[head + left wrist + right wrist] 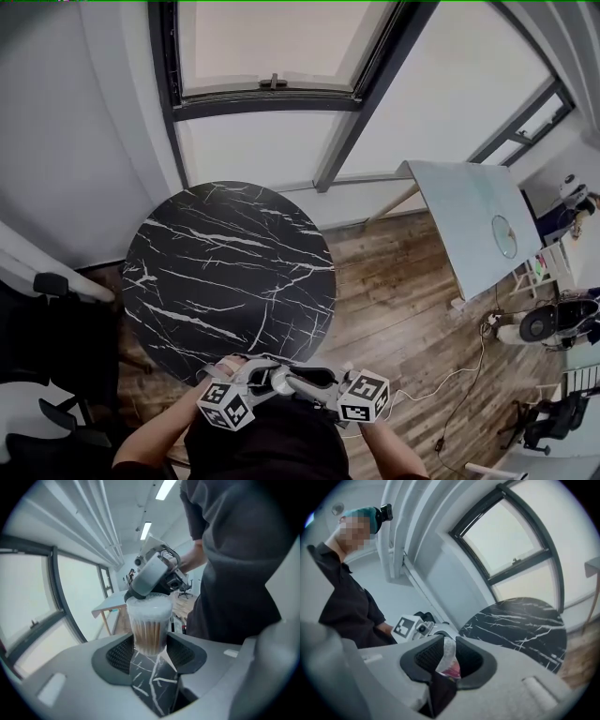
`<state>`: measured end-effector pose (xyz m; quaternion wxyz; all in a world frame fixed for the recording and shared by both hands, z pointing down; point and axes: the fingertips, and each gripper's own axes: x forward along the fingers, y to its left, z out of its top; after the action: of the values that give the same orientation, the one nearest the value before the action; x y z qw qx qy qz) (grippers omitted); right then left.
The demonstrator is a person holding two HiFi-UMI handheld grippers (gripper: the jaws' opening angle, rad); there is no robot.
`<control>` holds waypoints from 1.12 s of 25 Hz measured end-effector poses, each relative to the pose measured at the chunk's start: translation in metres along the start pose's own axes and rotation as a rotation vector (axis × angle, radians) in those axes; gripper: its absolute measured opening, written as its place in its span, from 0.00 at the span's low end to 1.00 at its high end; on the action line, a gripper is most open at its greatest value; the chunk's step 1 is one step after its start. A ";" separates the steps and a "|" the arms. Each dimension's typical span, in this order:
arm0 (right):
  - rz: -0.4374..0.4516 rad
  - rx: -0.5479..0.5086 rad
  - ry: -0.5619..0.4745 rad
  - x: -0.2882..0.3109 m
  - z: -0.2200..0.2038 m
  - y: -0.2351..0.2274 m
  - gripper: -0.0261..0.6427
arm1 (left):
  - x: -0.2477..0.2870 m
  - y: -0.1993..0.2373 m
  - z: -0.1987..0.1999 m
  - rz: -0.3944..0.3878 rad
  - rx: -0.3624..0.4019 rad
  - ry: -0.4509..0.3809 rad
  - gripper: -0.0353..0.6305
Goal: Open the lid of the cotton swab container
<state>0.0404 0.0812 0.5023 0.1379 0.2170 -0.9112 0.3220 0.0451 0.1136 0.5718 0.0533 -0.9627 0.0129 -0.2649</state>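
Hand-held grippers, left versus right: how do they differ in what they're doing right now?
The left hand-held gripper clamps the cotton swab container by its clear body; the right hand-held gripper pinches the lid. The left jaws stand wide apart around that body; the right jaws are nearly together on the thin lid. Both are shut on parts of the same container.

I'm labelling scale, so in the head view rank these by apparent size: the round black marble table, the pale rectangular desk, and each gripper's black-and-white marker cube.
1. Round black marble table
2. Pale rectangular desk
3. Left gripper's marker cube and right gripper's marker cube: alike, not ranked
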 end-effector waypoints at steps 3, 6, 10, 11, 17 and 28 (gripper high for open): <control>-0.030 -0.082 0.005 0.001 0.005 0.006 0.17 | -0.005 -0.005 0.003 -0.048 -0.073 -0.030 0.40; -0.010 -0.103 0.010 -0.002 0.007 0.007 0.19 | -0.010 -0.009 0.005 -0.096 -0.143 -0.054 0.40; 0.020 -0.166 0.027 -0.003 0.006 0.010 0.39 | -0.013 -0.005 0.000 -0.122 -0.199 -0.050 0.40; 0.020 -0.189 0.034 -0.002 0.005 0.011 0.40 | -0.014 -0.002 0.000 -0.120 -0.202 -0.050 0.40; 0.015 -0.296 0.070 0.008 -0.003 0.021 0.44 | -0.014 0.002 0.008 -0.141 -0.201 -0.039 0.40; -0.005 -0.356 0.047 0.010 -0.004 0.024 0.42 | -0.015 0.002 0.017 -0.163 -0.193 -0.050 0.41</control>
<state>0.0207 0.0977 0.4965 0.1960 0.1839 -0.9497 0.1604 0.0408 0.1142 0.5492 -0.0610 -0.9676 -0.0413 -0.2416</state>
